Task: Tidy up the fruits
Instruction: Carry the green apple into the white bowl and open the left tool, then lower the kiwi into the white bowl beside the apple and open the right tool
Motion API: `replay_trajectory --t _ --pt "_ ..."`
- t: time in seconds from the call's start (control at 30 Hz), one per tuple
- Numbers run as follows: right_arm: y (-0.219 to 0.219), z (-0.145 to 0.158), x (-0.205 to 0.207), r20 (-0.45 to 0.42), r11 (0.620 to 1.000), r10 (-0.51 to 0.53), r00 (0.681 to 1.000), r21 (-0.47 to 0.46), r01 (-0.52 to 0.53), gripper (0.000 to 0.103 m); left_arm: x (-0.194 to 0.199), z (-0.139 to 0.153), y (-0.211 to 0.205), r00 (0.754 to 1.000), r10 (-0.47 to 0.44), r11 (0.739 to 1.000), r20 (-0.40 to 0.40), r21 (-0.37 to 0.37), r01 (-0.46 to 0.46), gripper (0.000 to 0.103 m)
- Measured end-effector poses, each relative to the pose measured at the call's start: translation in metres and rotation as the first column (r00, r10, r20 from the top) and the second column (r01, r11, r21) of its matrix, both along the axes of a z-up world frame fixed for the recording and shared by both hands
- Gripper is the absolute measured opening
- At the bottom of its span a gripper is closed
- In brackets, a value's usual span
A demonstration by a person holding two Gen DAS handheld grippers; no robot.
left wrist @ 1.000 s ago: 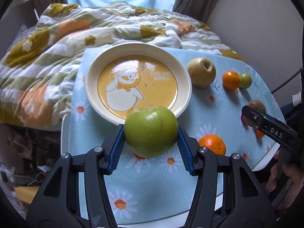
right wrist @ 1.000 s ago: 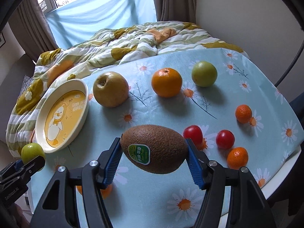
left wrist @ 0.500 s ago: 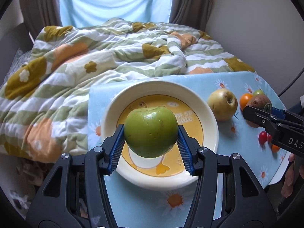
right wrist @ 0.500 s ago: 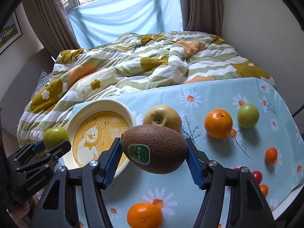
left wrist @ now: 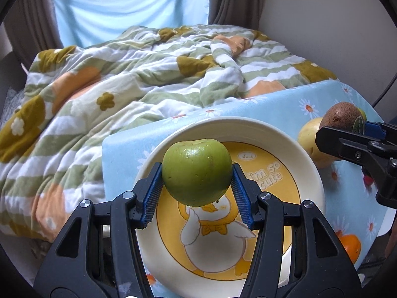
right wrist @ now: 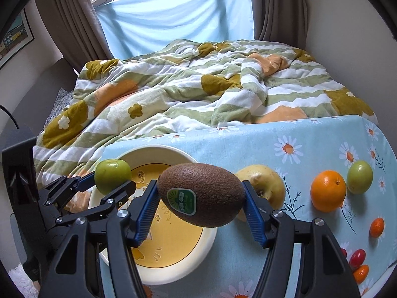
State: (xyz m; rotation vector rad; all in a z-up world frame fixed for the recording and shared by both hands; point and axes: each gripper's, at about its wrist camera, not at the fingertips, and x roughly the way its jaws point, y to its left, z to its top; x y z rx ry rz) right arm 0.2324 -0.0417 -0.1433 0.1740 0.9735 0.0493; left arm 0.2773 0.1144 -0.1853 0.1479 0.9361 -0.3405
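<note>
Left gripper clamps green apple above plate; right gripper clamps kiwi over plate's three o'clock rim.

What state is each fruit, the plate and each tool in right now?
Left tool: shut on the green apple.
Green apple: held above the plate.
Right tool: shut on the kiwi.
Kiwi: held in the air, sticker facing the camera.
Plate: on the table, nothing on it yet.
Yellow pear: resting on the tablecloth.
Orange: resting on the tablecloth.
</note>
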Motion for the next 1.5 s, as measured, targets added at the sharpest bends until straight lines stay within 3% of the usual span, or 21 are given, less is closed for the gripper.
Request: replay_trajectory --t 0.2,0.23,0.27,0.3,0.53,0.8,1.17,1.5 --pt "-0.007 -0.001 0.006 -0.008 1.0 -0.021 1.0 0.003 0.021 0.061 0.002 -0.002 -0.006 0.999 -0.045 0.999 0.003 -0.009 0.045 0.062" --pt "-0.008 -0.001 0.007 -0.01 1.0 -0.024 1.0 0.004 0.024 0.061 0.001 0.0 -0.008 0.999 -0.05 0.999 0.008 -0.01 0.05 0.075" --pt "-0.01 -0.001 0.008 -0.011 1.0 -0.025 1.0 0.004 0.025 0.061 0.001 0.002 -0.009 0.999 -0.051 0.999 0.017 -0.01 0.051 0.099" --pt "-0.012 0.0 0.009 -0.012 1.0 -0.027 1.0 0.002 0.027 0.061 -0.001 0.005 -0.009 0.998 -0.046 0.999 0.037 -0.012 0.046 0.103" --pt "-0.016 0.002 0.01 -0.012 1.0 -0.012 1.0 -0.005 0.012 0.061 -0.008 0.018 -0.008 0.999 -0.015 1.0 0.052 -0.007 0.015 0.103" --pt "-0.001 0.003 0.018 -0.03 0.994 0.112 0.993 -0.01 -0.113 0.061 -0.029 0.03 0.017 0.996 0.09 0.996 0.028 0.005 -0.09 0.103" --pt "0.045 -0.032 0.024 -0.083 0.939 0.34 0.937 -0.03 -0.343 0.061 -0.07 0.028 0.054 0.964 0.267 0.964 -0.003 0.005 -0.267 0.103" --pt "0.059 -0.052 0.026 -0.093 0.9 0.416 0.904 -0.097 -0.424 0.061 -0.091 0.018 0.069 0.939 0.343 0.939 -0.03 -0.007 -0.343 0.103"
